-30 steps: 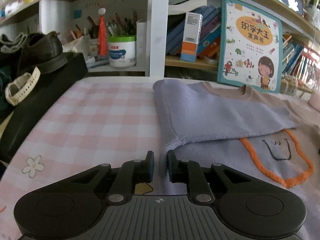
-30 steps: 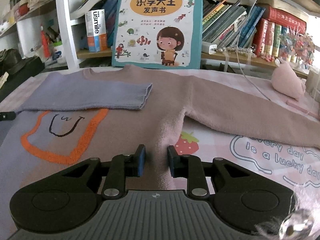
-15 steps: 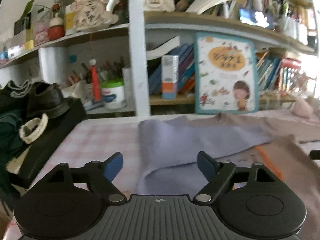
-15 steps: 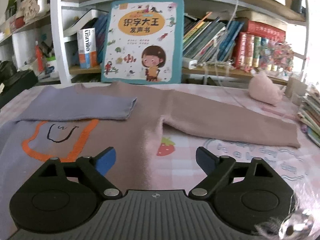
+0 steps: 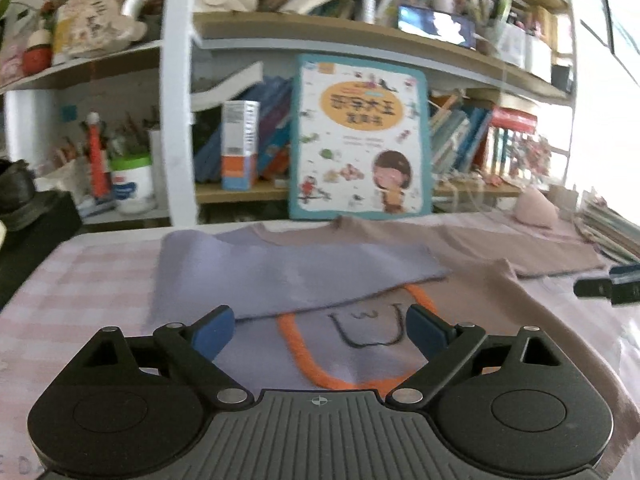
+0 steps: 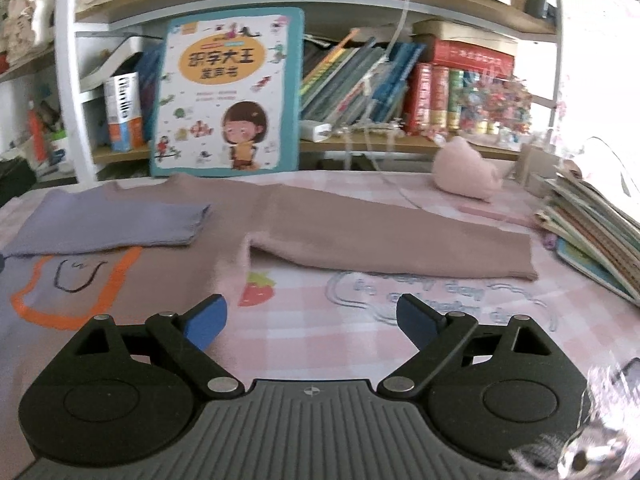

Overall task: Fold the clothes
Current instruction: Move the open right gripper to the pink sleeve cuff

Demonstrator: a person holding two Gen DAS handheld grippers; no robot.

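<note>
Lilac knit sleeve point(image 6: 108, 224) is seen folded across the mauve-and-lilac sweater's point(image 6: 172, 268) chest, the mauve right sleeve point(image 6: 384, 240) is left outstretched, and both left gripper point(image 5: 320, 330) and right gripper point(image 6: 310, 318) are held above it, jaws apart and empty.

Home study: crammed bookshelves point(image 6: 360, 80), picture book point(image 6: 228, 96)

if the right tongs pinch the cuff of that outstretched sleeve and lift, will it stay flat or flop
The outstretched sleeve would probably flop: it is soft knit, lying limp. Likely light, it may drag the body along. The fuzzy surface should not slip.
</note>
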